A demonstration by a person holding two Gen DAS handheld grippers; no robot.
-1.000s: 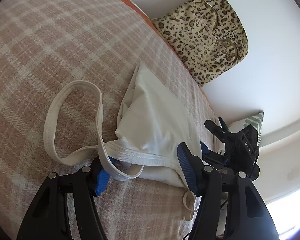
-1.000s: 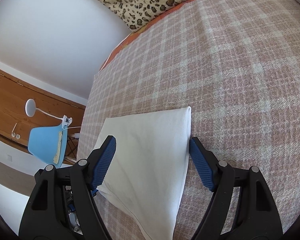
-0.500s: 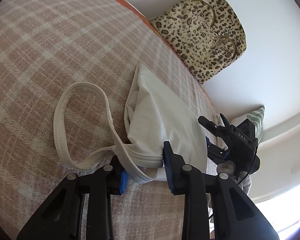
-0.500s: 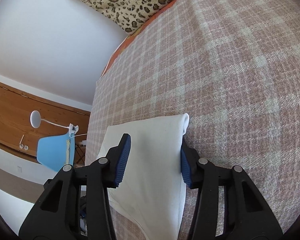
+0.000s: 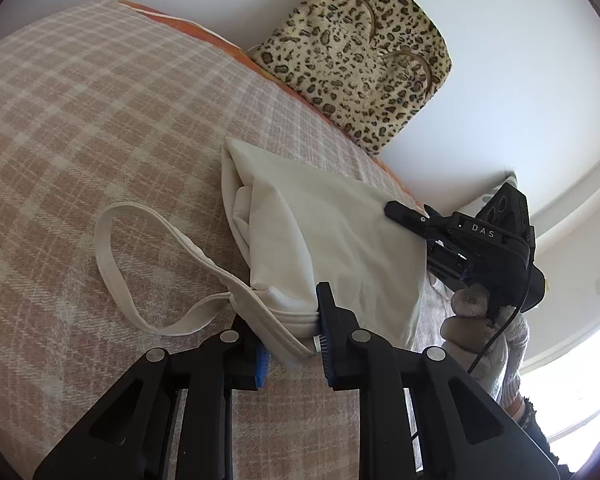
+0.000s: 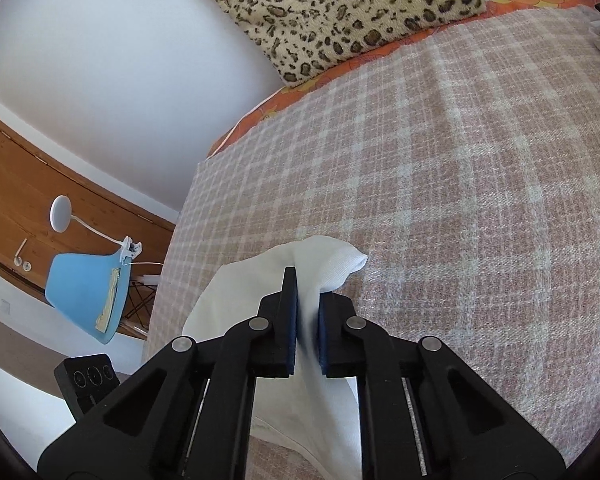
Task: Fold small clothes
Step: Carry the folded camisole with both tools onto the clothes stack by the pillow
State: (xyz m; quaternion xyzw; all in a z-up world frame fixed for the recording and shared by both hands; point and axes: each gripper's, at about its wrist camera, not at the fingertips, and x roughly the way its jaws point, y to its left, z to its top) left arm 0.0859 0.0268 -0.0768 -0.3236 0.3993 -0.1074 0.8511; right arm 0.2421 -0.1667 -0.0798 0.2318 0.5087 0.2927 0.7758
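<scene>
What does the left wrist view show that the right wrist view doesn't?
Left wrist only: the garment's strap loop lying on the blanket, the left gripper closing on the banded hem, the right gripper from outside, and the person's hand on it.
Right wrist only: a blue chair, a white lamp, wooden panelling, and the right gripper's closing jaws pinching a bunched corner.
Both: white garment, checked blanket, leopard-print cushion.

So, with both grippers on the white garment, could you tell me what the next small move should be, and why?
Probably lift both corners together. The left gripper is closing on the white garment at its banded edge, the right gripper on a bunched corner, while most of the cloth lies slack on the plaid blanket.
</scene>
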